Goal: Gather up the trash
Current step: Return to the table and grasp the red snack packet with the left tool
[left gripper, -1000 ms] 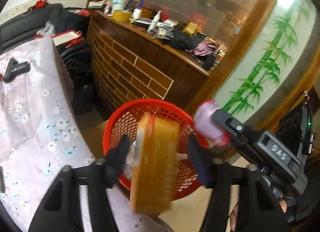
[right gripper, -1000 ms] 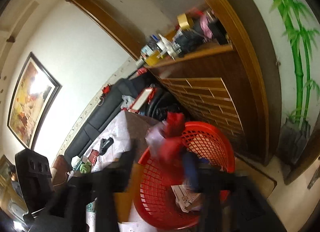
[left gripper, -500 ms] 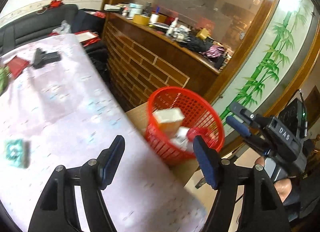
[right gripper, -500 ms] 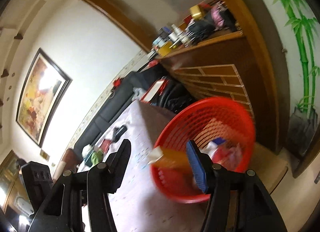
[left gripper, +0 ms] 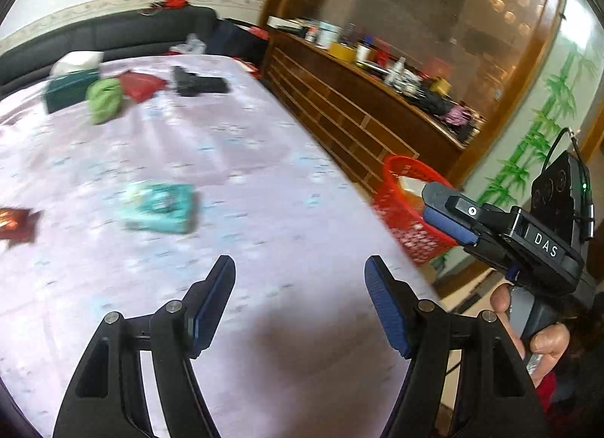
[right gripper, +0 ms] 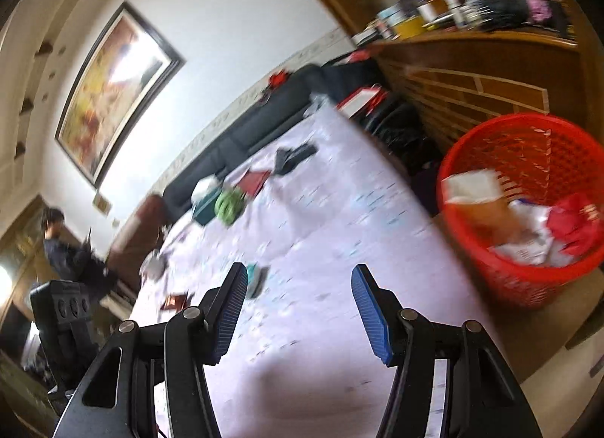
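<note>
My left gripper hangs open and empty over the near end of the lilac-clothed table. My right gripper is open and empty too; it also shows in the left wrist view, beside the red mesh basket. The basket stands off the table's right edge and holds an orange box, white paper and red wrappers. On the table lie a teal packet, a dark red wrapper, a green crumpled item, a red packet and a black object.
A teal tissue box sits at the table's far end. A black sofa runs behind it. A cluttered wooden counter flanks the right side. A person sits at far left in the right wrist view.
The orange box and the red-and-white wrapper left the grippers and now lie in the basket. Both open grippers have swung left, away from the basket, over the table.
</note>
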Demonstrator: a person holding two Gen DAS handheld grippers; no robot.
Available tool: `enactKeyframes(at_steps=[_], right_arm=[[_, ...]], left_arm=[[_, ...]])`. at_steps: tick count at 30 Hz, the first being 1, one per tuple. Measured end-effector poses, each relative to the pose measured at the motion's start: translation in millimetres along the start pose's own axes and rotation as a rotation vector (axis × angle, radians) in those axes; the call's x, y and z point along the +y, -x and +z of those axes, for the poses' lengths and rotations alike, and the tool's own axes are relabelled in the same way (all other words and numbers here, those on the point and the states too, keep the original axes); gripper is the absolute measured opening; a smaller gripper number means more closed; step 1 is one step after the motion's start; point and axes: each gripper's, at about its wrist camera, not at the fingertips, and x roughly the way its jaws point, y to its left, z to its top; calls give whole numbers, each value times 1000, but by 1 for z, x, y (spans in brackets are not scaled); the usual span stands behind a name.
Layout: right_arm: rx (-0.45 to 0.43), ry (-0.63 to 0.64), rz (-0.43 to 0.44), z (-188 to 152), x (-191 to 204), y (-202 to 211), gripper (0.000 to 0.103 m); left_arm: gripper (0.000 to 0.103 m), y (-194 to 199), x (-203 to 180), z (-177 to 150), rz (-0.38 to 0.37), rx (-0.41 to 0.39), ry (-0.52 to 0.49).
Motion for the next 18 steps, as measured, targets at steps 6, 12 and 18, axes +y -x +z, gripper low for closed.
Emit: enactKeyframes(at_steps=[6, 12, 18], right_arm=[[107, 72, 18, -20, 37, -40, 63], [148, 132, 28, -35, 60, -56, 63], [183, 135, 25, -43, 66, -66, 63]], left_arm=[[70, 34, 74, -6, 148, -39, 74], [70, 60, 179, 20, 328, -74, 211], [69, 41, 274, 55, 419, -56, 313]])
